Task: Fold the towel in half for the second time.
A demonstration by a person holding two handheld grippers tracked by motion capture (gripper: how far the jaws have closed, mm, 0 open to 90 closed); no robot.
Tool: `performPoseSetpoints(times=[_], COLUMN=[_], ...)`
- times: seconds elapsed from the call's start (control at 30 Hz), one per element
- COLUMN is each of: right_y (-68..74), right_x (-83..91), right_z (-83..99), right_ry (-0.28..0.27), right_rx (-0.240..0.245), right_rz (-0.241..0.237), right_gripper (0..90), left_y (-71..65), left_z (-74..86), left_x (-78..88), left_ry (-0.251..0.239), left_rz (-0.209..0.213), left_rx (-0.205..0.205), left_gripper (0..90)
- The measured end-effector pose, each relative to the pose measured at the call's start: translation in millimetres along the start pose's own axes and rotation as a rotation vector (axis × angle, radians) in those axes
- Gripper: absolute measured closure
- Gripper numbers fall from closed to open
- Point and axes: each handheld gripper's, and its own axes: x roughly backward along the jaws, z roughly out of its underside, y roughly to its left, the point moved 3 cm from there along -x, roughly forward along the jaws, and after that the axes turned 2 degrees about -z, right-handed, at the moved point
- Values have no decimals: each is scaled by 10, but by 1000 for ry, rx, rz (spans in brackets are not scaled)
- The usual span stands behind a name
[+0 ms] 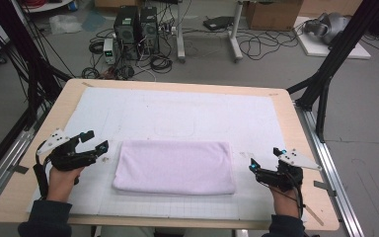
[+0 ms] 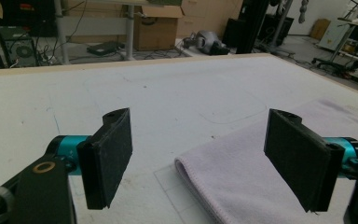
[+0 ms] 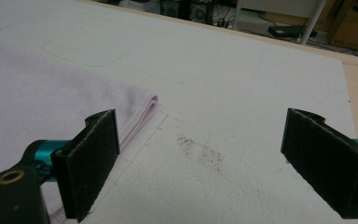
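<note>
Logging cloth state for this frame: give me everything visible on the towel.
The towel is pale lilac, soft terry-looking cloth, folded into a flat, wide rectangle. It lies on the white mat near the table's front edge. Layered hemmed edges show at its right end; its left end is a rounded fold. The left tool and right tool flank it, open, neither touching.

— Bright and even from overhead in the high view; hardly any shadow under the towel (image 1: 173,167) on the white mat (image 1: 177,113). Soft overall, low in detail, a little grainy.

— Sharper elsewhere?

— Not much. In the left gripper view, washed out at the far right, near glare on the mat; background boxes (image 2: 156,28) hazy. Near black pads (image 2: 107,158) slightly blurred.

— And the right gripper view?

— Dimmer, greyish. Faint shadow beside the towel's folded edge (image 3: 142,116); far background out of focus.
</note>
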Motion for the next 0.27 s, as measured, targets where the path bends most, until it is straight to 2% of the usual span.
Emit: performPoseSetpoints(times=[0.27], right_y=[5], right_x=[-31], right_z=[-7], right_ry=[2], right_rx=[-5], right_rz=[-8], right_gripper=[107], left_y=[25], left_z=[14], left_x=[16], left_ry=[2], left_rz=[-7], left_rx=[-3], left_gripper=[239])
